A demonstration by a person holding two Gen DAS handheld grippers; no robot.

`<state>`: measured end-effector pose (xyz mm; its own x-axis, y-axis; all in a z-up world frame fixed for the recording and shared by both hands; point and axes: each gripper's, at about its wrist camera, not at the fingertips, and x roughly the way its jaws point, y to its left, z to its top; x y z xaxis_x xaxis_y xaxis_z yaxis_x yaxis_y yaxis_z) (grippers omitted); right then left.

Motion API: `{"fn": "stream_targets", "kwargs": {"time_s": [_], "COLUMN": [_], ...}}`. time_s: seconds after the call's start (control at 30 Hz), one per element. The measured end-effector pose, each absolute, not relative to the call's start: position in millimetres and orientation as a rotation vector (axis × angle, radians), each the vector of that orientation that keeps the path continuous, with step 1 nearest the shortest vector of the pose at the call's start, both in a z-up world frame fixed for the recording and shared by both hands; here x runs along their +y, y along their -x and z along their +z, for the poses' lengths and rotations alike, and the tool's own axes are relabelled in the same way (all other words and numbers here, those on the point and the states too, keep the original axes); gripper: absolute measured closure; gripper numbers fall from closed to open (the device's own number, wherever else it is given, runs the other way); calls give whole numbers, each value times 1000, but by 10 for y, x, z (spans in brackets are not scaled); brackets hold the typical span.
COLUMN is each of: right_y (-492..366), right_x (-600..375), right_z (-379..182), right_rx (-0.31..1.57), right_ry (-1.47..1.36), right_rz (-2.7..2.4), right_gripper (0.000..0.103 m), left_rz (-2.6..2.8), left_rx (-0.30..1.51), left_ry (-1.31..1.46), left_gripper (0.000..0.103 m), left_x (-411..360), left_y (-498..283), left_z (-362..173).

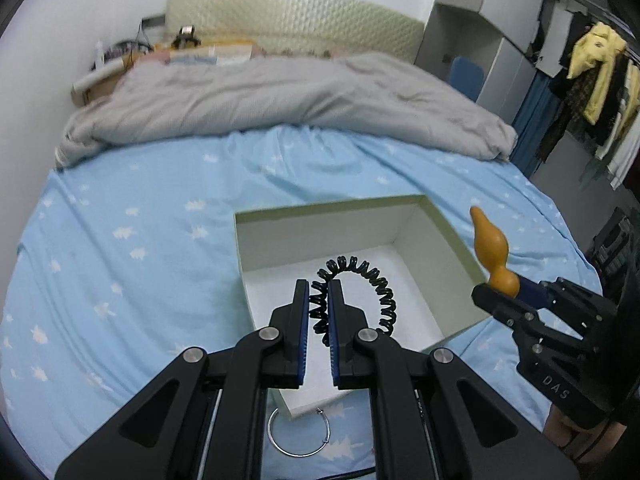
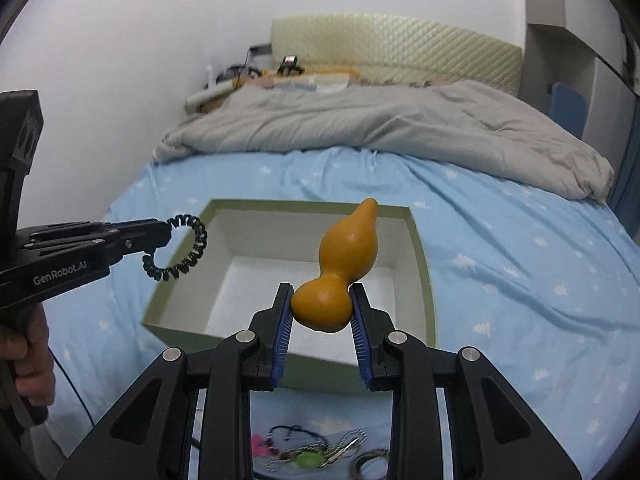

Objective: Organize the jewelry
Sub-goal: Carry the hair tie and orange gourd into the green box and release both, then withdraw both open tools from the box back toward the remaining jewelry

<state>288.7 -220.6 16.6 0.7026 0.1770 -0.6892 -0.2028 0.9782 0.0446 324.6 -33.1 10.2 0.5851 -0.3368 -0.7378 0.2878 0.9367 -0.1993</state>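
Carrying two pieces to the open white box (image 1: 448,236) on the blue bedsheet (image 1: 132,248). Left gripper (image 1: 319,300), jaws closed on a black coiled bracelet (image 1: 372,284), hangs above the box's near-left part. Right gripper (image 2: 322,312) clamps the lower bulb of an orange gourd-shaped ornament (image 2: 344,264) over the box's near edge. Step judged: delivery into the box. Next each load must be lowered inside and released. A silver hoop (image 1: 298,434) and mixed trinkets (image 2: 312,450) lie on the sheet just short of the box, unsorted.
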Motion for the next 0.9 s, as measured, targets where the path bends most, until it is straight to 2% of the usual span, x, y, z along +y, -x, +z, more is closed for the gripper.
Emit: {"fn": "stream_targets", "kwargs": {"time_s": [0.37, 0.43, 0.47, 0.5, 0.53, 0.57, 0.6, 0.9], "right_y": [-3175, -3163, -3160, -3146, -3126, -3117, -3094, -2686], "right_x": [-2238, -2243, -2251, -2256, -2268, -2273, -2291, -2351], "right_z": [-27, -11, 1, 18, 43, 61, 82, 235], "right_rx": [855, 855, 851, 845, 837, 831, 822, 702], "right_ry": [49, 45, 42, 39, 35, 30, 24, -13], "right_rz": [227, 236, 238, 242, 247, 249, 248, 234], "right_gripper": [77, 74, 66, 62, 62, 62, 62, 62], "left_rz": [-371, -380, -382, -386, -384, -381, -378, -375], "left_rx": [950, 961, 967, 970, 969, 960, 938, 796], "left_ry": [54, 60, 57, 56, 56, 55, 52, 25], "left_gripper": [94, 94, 90, 76, 67, 48, 44, 44], "left_x": [-462, -468, -479, -486, -489, -488, -487, -383], "left_y": [-3381, -3375, -3380, -3379, -3373, -3366, -3343, -2985], "left_z": [-64, -69, -69, -66, -61, -50, -26, 189]}}
